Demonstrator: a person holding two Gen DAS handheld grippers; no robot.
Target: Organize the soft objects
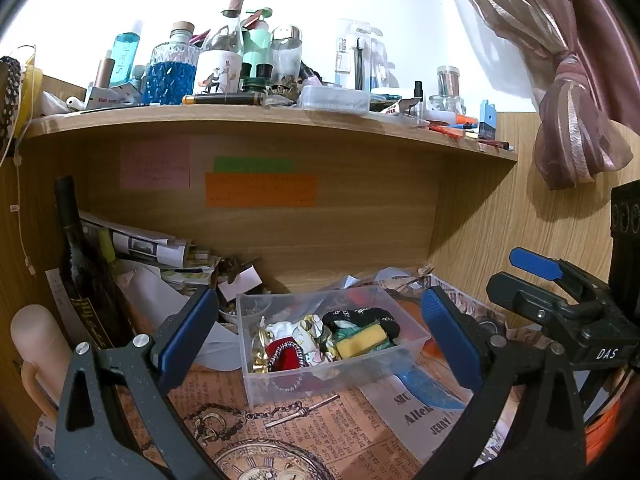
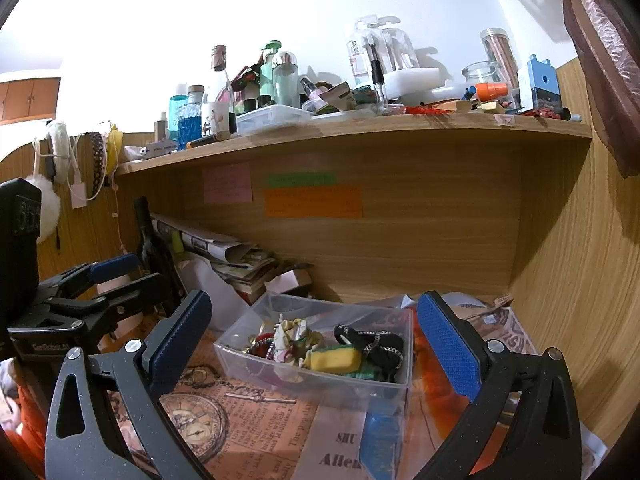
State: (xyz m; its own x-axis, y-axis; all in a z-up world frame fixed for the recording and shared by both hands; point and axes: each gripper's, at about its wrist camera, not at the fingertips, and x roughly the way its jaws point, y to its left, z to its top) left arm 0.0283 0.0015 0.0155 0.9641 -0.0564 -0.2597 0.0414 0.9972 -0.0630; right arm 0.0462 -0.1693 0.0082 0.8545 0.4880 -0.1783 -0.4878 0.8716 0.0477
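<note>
bright overhead light, wall [image 1: 400,8] blown out; shelf [image 2: 360,128] shadows niche; fisheye bends edges, dark corners.

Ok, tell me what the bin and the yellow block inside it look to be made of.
Bin: looks like clear, slightly frosted rigid plastic; the contents and the desk print show through its walls.
Yellow block: probably foam sponge; matte, with rounded edges and a green layer beneath it.

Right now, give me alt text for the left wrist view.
A clear bin holding a yellow sponge, a black band and a red pouch sits on a newsprint mat, framed by the open left gripper. Above, a shelf is crowded with bottles.
</note>
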